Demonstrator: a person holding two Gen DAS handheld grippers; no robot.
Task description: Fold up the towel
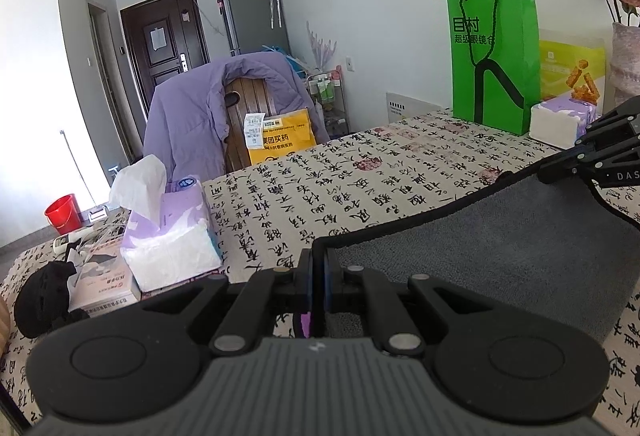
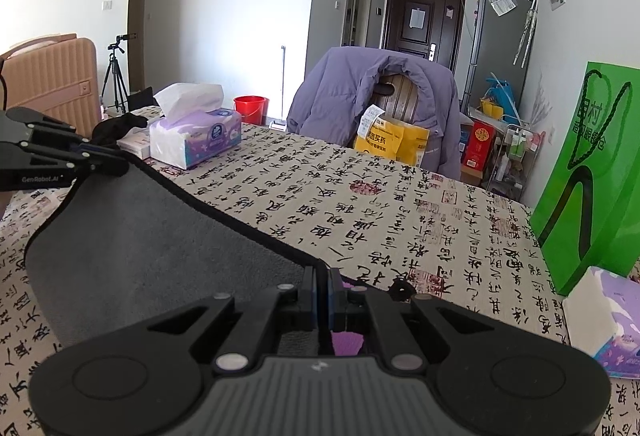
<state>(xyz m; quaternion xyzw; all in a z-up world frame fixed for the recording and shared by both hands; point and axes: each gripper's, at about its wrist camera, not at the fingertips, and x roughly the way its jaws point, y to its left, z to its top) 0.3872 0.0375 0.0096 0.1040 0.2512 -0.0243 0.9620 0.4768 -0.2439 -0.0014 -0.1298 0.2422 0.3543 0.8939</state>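
Observation:
A dark grey towel [image 1: 492,236] with a black hem is held up over the calligraphy-print tablecloth [image 1: 320,179]. My left gripper [image 1: 319,256] is shut on one corner of the towel. My right gripper [image 2: 322,276] is shut on the other corner of the same edge; the towel [image 2: 140,236] hangs stretched between them. Each gripper shows in the other's view: the right one at the right edge [image 1: 560,171], the left one at the left edge [image 2: 116,165]. The towel's lower part rests on the table.
A purple tissue pack [image 1: 168,232] and small boxes [image 1: 100,272] lie at the table's left. A green paper bag [image 1: 492,59] and another tissue pack [image 1: 560,119] stand at the right. A chair with a purple jacket [image 1: 224,103] stands beyond the far edge.

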